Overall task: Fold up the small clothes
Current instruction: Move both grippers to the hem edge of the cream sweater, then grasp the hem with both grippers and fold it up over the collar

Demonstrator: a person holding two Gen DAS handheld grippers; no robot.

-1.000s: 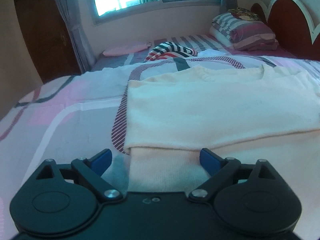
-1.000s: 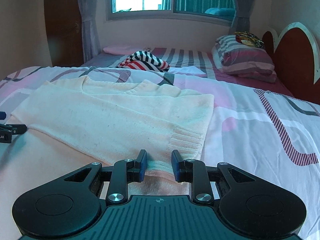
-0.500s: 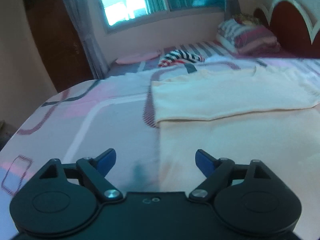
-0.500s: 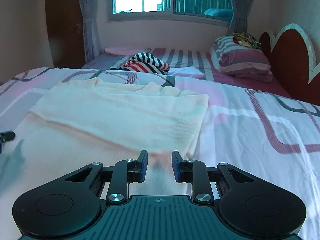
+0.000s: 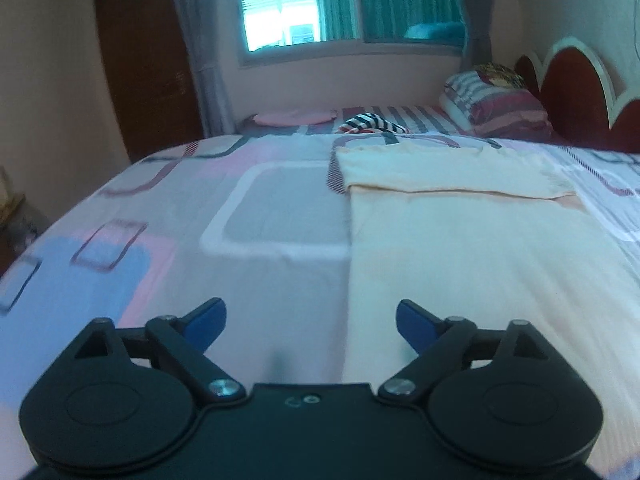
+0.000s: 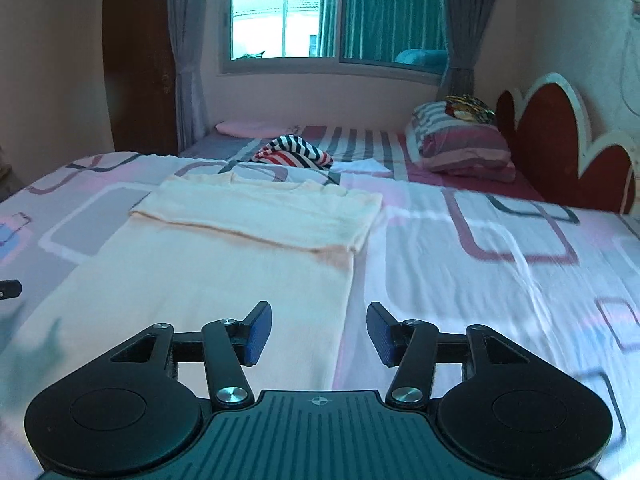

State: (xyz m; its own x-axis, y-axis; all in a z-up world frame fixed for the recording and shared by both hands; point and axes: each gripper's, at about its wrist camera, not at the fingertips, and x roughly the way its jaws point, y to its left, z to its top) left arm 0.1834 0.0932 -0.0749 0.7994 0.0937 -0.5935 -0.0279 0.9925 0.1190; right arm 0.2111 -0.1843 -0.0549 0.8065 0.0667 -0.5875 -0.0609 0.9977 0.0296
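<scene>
Now both grippers are released: left gripper point(image 5: 311, 322) wide, right gripper point(image 6: 319, 334) opening, nothing between either's jaws. Next, grip the cream knitted sweater point(image 6: 224, 264) by its near hem corners, evenly, on the patterned bed point(image 6: 500, 248).

No text, label, brand or number is readable anywhere in either view.

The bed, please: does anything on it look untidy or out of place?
Mostly tidy. The cream sweater lies flat with a neat fold across its top. Only the striped garment behind it is odd: it sits crumpled in a heap on the bedspread, not yet folded.
</scene>
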